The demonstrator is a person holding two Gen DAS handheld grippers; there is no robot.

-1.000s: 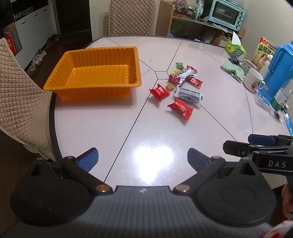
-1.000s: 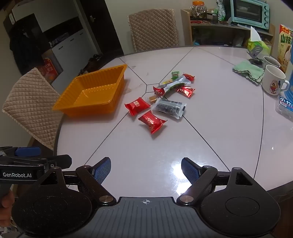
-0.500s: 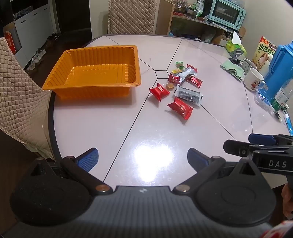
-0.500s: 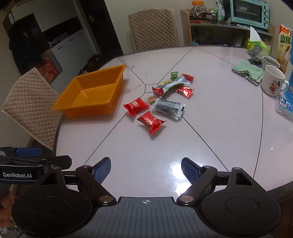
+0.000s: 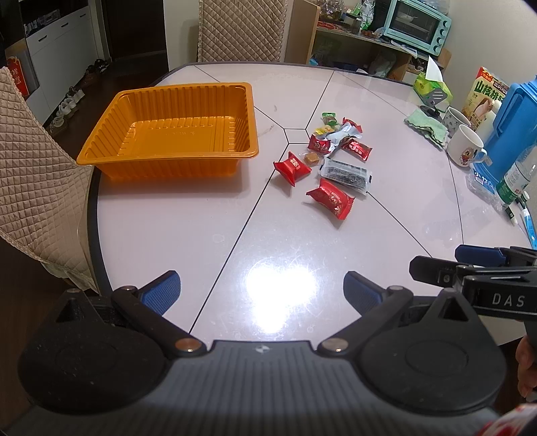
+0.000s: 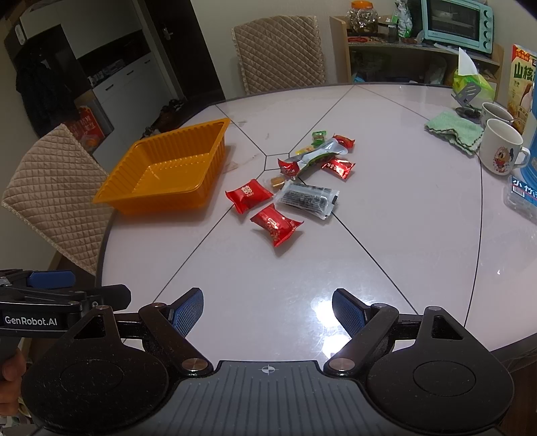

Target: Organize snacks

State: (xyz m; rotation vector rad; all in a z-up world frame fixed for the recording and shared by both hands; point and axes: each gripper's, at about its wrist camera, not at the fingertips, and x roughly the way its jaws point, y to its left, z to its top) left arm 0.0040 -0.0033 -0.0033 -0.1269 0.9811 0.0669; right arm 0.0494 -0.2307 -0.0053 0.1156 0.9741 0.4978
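Note:
An empty orange tray (image 5: 174, 134) (image 6: 174, 167) sits on the left of the white round table (image 5: 201, 218). A loose pile of snacks lies to its right: a red packet (image 5: 291, 167) (image 6: 248, 195), a larger red packet (image 5: 330, 198) (image 6: 276, 224), a clear dark-filled pack (image 5: 345, 174) (image 6: 308, 199), a silver pouch (image 6: 315, 157) and several small candies. My left gripper (image 5: 261, 291) is open and empty over the near table edge. My right gripper (image 6: 267, 312) is open and empty, also near the front edge. Each gripper shows at the side of the other's view.
Mugs (image 6: 501, 147), a green cloth (image 6: 453, 130), a blue jug (image 5: 513, 124), a bottle (image 5: 511, 182) and a tissue pack (image 5: 431, 89) crowd the right side. Quilted chairs stand at the left (image 5: 30, 174) and far side (image 6: 278, 53). A shelf with an oven (image 6: 456, 23) is behind.
Both grippers have drifted slightly forward toward the table; the snacks and tray appear marginally closer. Nothing was grasped or moved.

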